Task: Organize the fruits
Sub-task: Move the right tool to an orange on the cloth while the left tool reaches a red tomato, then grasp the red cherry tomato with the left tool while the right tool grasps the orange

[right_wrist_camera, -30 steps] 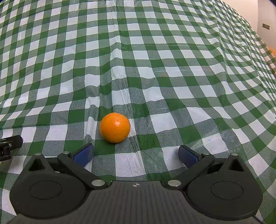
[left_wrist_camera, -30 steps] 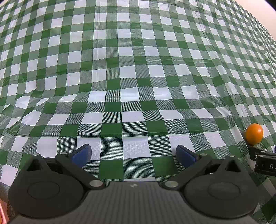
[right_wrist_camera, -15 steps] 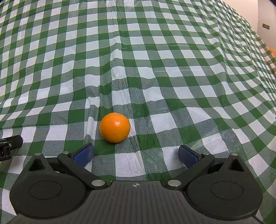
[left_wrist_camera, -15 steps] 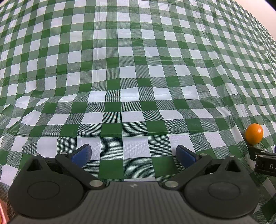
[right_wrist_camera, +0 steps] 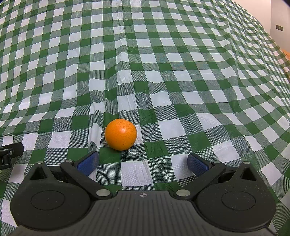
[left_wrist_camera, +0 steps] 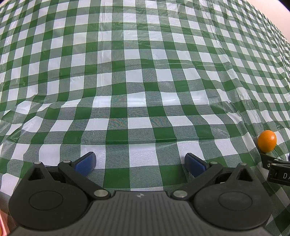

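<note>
Left claw [left_wrist_camera: 140, 161] sits low over the checkered bench cloth [left_wrist_camera: 137, 79], blue pads spread wide and grasping nothing. At that view's right edge a dark piece of the other tool is cut off. Right claw [right_wrist_camera: 143, 164] is likewise released and level, with the orange [right_wrist_camera: 120, 134] resting on the cloth just ahead, nearer its left pad [right_wrist_camera: 87, 163], not touching. Wrinkled cloth stretches bare beyond the fruit to the far bench edge.

A home-like dining setting: a bench draped in a wrinkled green-and-white checked plastic tablecloth [right_wrist_camera: 163, 72], with a plain pale wall [right_wrist_camera: 277, 16] and a wall switch plate [right_wrist_camera: 279, 27] at upper right.
</note>
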Motion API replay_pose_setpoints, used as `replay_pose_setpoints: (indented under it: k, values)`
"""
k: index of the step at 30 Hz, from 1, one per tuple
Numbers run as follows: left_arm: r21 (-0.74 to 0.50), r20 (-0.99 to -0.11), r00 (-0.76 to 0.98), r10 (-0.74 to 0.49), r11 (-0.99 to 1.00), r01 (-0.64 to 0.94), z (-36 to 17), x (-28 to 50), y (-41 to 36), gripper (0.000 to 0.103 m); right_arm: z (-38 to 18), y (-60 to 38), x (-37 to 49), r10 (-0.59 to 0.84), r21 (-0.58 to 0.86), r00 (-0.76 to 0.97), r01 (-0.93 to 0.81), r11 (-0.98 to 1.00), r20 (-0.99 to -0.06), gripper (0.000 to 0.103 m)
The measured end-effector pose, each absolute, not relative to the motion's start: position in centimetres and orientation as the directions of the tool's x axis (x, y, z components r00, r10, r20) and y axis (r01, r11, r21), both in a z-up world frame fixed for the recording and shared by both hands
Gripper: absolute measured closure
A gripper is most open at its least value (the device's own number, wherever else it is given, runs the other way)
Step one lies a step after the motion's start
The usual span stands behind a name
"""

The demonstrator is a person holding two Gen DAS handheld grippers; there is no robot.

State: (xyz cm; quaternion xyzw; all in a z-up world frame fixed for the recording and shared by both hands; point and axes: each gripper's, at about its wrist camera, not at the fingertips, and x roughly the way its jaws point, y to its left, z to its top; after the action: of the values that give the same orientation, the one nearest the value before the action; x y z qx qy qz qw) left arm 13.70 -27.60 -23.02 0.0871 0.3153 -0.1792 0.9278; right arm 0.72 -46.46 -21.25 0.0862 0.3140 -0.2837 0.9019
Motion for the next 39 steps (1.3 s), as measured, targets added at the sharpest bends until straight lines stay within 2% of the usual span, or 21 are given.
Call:
replay_pose_setpoints:
  k: [25, 30, 33, 39]
  values:
    - [0.044, -0.617, 0.738, -0.273, 0.925, 0.378, -22.9, 13.9, -27.7, 0.000, -21.2, -46.5, 0.8, -0.458, -0.025, 0.641, 0.565, 0.825, -0.616, 0.001]
    - [0.040, -0.697, 0.679, -0.229, 0.934, 0.356, -20.7, 13.7, -27.4, 0.000, -21.2, -46.4, 0.8, -0.457, -0.023, 0.641, 0.566, 0.824, -0.616, 0.001]
    - [-0.004, -0.642, 0.701, -0.311, 0.915, 0.402, -18.3, 10.3, -25.4, 0.000, -21.2, -46.5, 0.6, -0.454, -0.016, 0.643, 0.567, 0.823, -0.617, 0.001]
    - [0.006, -0.681, 0.632, -0.371, 0.860, 0.511, -17.4, 7.8, -26.6, 0.000, -21.2, -46.0, 0.8, -0.470, -0.043, 0.631, 0.569, 0.821, -0.617, 0.001]
